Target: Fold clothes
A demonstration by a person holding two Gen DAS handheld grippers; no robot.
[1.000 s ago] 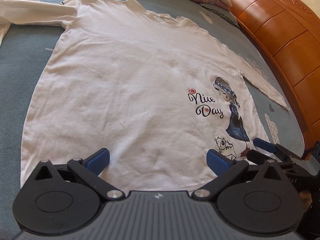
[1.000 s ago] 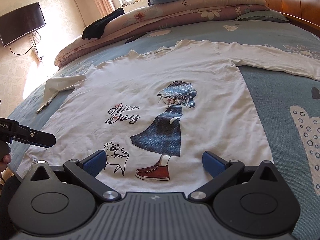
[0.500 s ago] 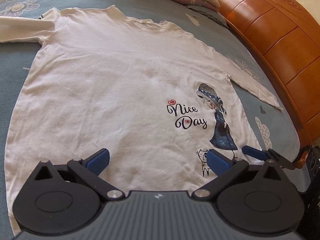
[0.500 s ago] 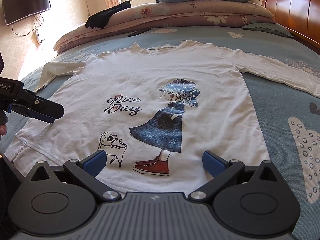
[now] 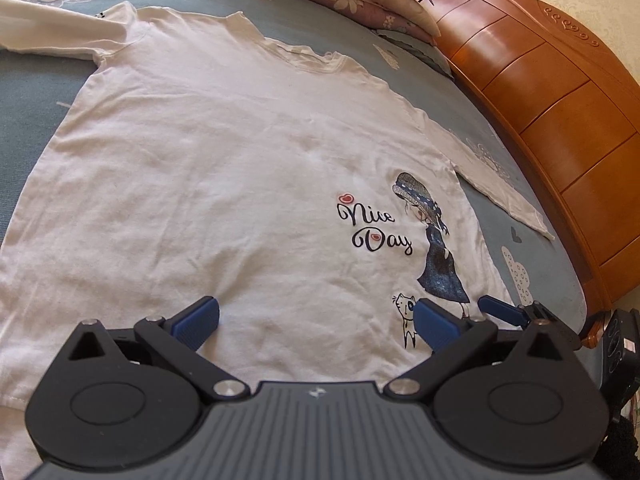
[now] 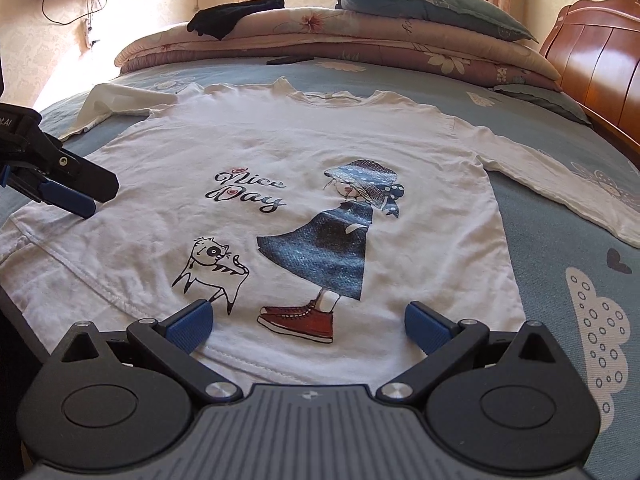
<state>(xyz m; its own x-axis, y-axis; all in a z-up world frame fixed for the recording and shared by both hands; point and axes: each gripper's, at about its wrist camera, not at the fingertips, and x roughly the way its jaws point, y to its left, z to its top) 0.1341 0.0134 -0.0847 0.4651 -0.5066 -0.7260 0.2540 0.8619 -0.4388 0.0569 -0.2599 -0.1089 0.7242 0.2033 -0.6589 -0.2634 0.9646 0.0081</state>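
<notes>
White long-sleeved cotton shirt (image 6: 320,152) with "Nice Day" print: flat, print side up, on blue patterned bed (image 6: 568,248), sleeves out toward both side edges, hem at near edge. Left hand-held gripper (image 5: 316,318): blue pads spread wide, over hem. Right hand-held gripper (image 6: 308,320): spread likewise, over hem near red-shoe print. Stacked floral quilts and grey pillow (image 6: 432,8): far edge. Wooden headboard (image 5: 560,128): right edge.

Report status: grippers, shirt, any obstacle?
Left gripper open, right gripper open, both empty at hem. White shirt flat, unfolded, sleeves out. Nothing on shirt.
</notes>
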